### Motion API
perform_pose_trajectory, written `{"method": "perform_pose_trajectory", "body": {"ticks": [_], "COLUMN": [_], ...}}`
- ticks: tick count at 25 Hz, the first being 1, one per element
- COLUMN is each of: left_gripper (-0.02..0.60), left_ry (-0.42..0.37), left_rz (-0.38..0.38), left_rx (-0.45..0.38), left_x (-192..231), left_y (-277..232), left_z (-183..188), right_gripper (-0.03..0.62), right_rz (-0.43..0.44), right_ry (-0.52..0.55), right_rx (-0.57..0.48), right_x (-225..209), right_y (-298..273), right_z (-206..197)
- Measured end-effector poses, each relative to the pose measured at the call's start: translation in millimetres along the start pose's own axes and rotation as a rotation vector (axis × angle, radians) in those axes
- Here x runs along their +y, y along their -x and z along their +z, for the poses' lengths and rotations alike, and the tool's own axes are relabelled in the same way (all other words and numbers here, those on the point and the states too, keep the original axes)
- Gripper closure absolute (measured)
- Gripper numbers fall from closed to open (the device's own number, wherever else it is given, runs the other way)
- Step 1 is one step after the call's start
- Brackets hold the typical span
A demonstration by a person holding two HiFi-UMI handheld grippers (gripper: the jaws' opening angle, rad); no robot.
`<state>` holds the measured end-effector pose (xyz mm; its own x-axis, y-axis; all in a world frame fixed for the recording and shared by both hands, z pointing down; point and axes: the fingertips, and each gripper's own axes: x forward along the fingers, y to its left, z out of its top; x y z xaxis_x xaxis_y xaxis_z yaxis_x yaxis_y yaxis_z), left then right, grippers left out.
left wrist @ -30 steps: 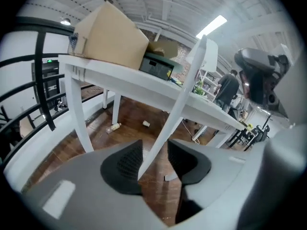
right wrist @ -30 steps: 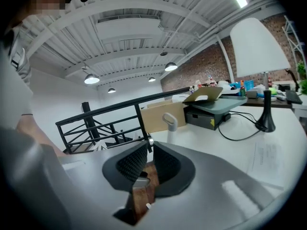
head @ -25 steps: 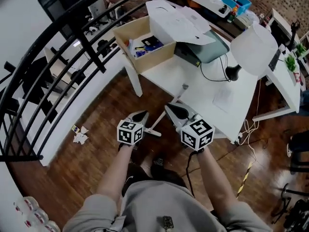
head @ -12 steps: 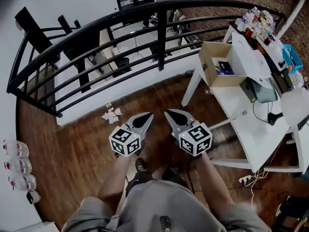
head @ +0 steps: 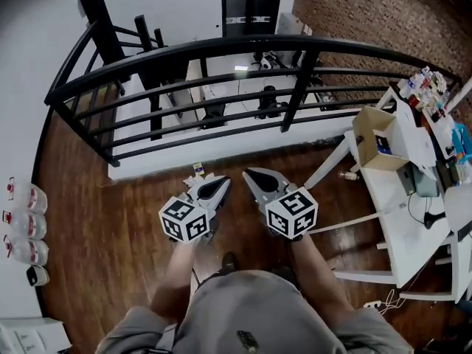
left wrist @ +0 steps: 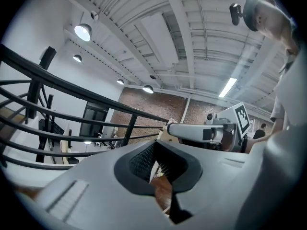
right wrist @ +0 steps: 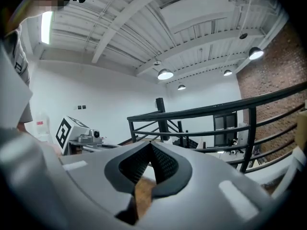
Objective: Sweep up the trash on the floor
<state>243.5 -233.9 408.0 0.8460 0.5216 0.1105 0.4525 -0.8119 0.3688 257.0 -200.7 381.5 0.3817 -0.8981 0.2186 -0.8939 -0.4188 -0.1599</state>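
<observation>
Dark wooden floor runs up to a black railing, with a white table off to the right. Both forearms reach forward from the body, side by side, roughly level. The left gripper and right gripper each have their jaws pressed together with nothing between them. Crumpled paper trash lies on the floor below the railing, just beyond the left gripper's tip.

Black railing ahead; white table right; bottles left.
</observation>
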Motion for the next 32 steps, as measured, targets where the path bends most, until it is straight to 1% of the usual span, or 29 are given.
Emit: {"method": "perform_pose_trajectory", "body": {"ticks": [4,9,15,21,26,32], "left_gripper": [0.577,0.577,0.577,0.577,0.577,0.577], "left_ry": [-0.002,0.005,-0.003,-0.003,-0.004,-0.003], "left_rz": [0.034,0.052,0.067,0.086,0.094,0.087], "left_rx": [-0.012,-0.036,-0.033,-0.038,-0.040,-0.036], "left_x": [16.0,21.1,26.1,30.8,33.7,30.8], "left_y": [25.4,40.0,52.3,59.9,62.8,62.7], "left_z": [16.1,25.7,28.0,31.0,32.6,33.9], "right_gripper": [0.594,0.594,0.594,0.594,0.594,0.594], "right_rz": [-0.019,0.003,0.034,0.020,0.038,0.029], "right_ry": [0.039,0.054,0.049,0.033,0.033,0.039], "right_rx": [-0.005,0.000,-0.020,-0.033,-0.037,-0.038], "right_x": [18.2,35.8,51.5,50.4,55.1,55.8], "right_y": [-27.0,-41.9,-58.1,-61.3,-63.7,-60.5], "right_z": [11.6,15.3,21.1,27.1,30.1,31.3]}}
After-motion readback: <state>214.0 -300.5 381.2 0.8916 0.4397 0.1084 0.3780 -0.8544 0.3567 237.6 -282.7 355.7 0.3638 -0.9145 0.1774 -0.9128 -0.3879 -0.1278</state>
